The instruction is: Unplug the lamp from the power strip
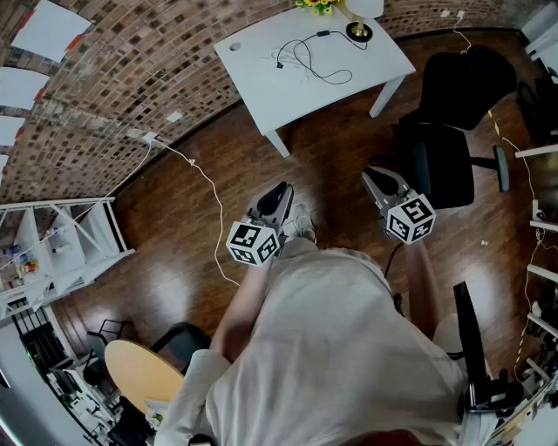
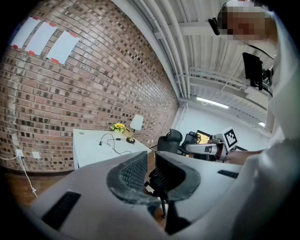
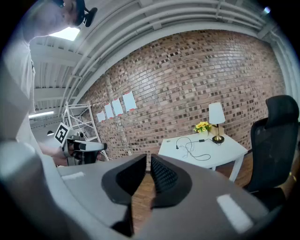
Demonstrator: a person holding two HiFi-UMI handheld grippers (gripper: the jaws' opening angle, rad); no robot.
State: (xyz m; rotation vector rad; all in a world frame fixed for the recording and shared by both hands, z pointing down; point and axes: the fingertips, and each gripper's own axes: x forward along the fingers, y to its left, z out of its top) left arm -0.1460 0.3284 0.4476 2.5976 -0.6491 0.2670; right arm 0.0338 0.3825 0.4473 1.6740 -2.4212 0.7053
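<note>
A lamp (image 1: 358,31) stands at the far right of a white table (image 1: 261,78), beside yellow flowers (image 1: 317,5). Its black cable (image 1: 310,61) lies looped on the tabletop. I cannot make out a power strip. Both grippers hang in the air over the wooden floor, well short of the table. My left gripper (image 1: 281,190) and right gripper (image 1: 373,174) point toward it, each with jaws nearly together and nothing between them. The left gripper view shows its jaws (image 2: 151,159) with the lamp (image 2: 136,124) far off. In the right gripper view the lamp (image 3: 216,117) stands far beyond the gripper (image 3: 149,161).
A black office chair (image 1: 453,113) stands right of the table. A white cord (image 1: 209,196) runs from a wall socket (image 1: 148,137) across the floor. A white shelf rack (image 1: 52,248) is at the left, a round wooden top (image 1: 144,375) near the person's legs.
</note>
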